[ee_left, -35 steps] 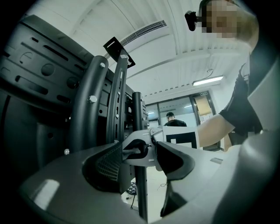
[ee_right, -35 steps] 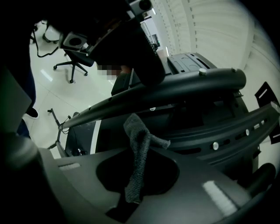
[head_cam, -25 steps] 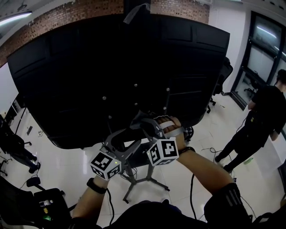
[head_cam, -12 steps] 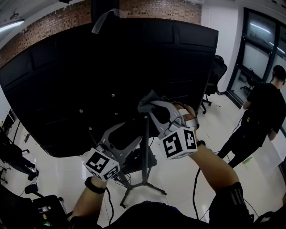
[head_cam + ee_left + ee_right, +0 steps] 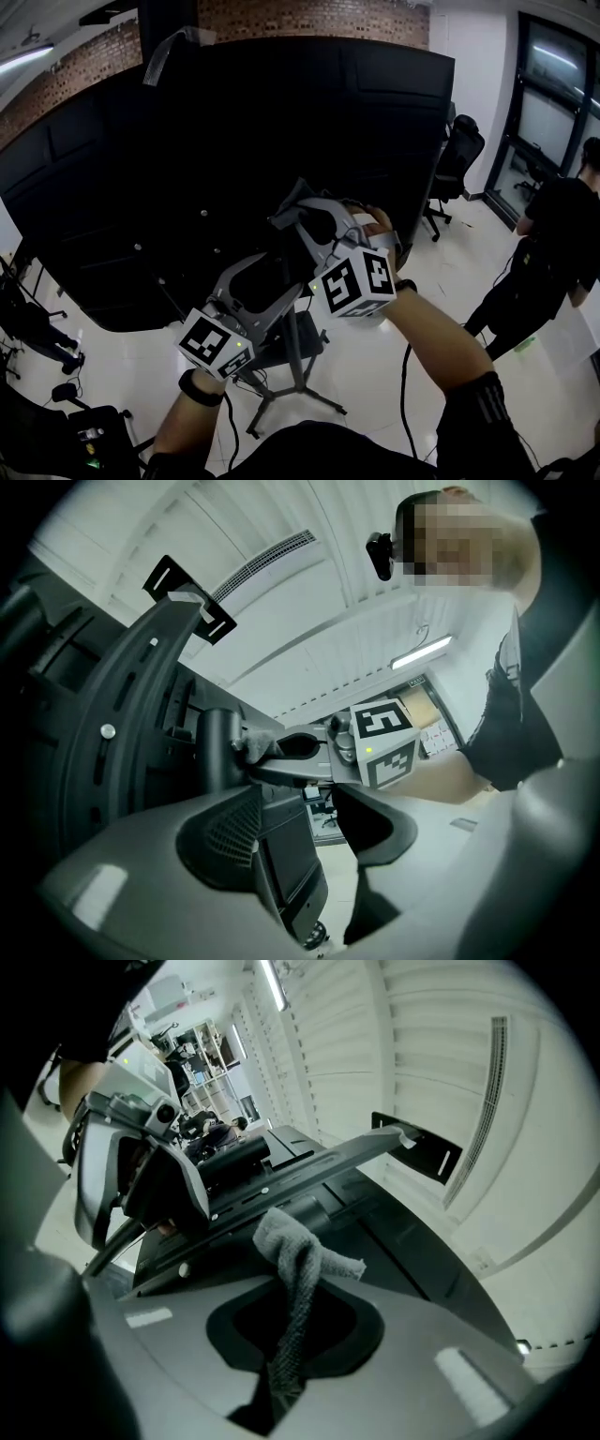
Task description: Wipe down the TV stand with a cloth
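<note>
The TV stand's dark pole (image 5: 299, 330) rises from splayed legs (image 5: 281, 398) to the back of a big black TV (image 5: 234, 141). My right gripper (image 5: 302, 217) is shut on a grey cloth (image 5: 288, 213), held high on the stand just under the TV's back. In the right gripper view the cloth (image 5: 298, 1260) hangs out of the shut right gripper (image 5: 286, 1335) against the pole (image 5: 314, 1206). My left gripper (image 5: 279, 274) sits lower left beside the pole, jaws apart and empty. The left gripper view shows the left gripper (image 5: 305, 808), the pole (image 5: 219, 749) and the cloth (image 5: 259, 742).
A person in black (image 5: 553, 253) stands at the right on the white floor. An office chair (image 5: 459, 159) is behind the TV's right edge, more chairs (image 5: 28, 319) at the left. Cables (image 5: 405, 375) trail on the floor near the stand.
My right gripper has risen with the cloth from low on the stand up toward the TV's back. The left gripper has stayed low beside the pole.
</note>
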Available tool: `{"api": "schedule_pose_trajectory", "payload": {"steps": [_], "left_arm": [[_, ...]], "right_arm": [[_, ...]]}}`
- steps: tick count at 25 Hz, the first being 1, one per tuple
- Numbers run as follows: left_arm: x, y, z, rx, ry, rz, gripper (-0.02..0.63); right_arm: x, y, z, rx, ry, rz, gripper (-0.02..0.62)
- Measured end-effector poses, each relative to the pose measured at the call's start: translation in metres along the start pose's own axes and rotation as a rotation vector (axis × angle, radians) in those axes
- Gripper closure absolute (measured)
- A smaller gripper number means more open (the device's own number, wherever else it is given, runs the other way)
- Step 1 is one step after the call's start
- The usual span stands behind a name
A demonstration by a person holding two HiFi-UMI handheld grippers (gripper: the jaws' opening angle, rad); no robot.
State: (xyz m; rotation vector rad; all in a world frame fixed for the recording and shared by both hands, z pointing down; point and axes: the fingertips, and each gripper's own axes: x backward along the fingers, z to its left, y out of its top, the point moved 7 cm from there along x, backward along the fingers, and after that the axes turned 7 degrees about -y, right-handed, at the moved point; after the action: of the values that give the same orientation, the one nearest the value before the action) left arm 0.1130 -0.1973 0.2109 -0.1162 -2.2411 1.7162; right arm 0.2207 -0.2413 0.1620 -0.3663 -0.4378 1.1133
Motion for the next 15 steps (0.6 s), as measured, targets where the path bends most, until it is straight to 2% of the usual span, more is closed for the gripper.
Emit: {"api": "schedule_pose_trajectory", "payload": {"steps": [6, 15], "left_arm": [[-0.022, -0.008, -0.003, 0.000, 0.025, 0.015, 0.334], [-0.054, -0.019, -0.018, 0.019, 0.027, 0.034, 0.334]], "right_arm": [[-0.004, -0.030, -0.011, -0.041, 0.038, -0.011, 0.572], [0.024, -0.082, -0.039, -0.074, 0.007, 0.027, 0.572]]}}
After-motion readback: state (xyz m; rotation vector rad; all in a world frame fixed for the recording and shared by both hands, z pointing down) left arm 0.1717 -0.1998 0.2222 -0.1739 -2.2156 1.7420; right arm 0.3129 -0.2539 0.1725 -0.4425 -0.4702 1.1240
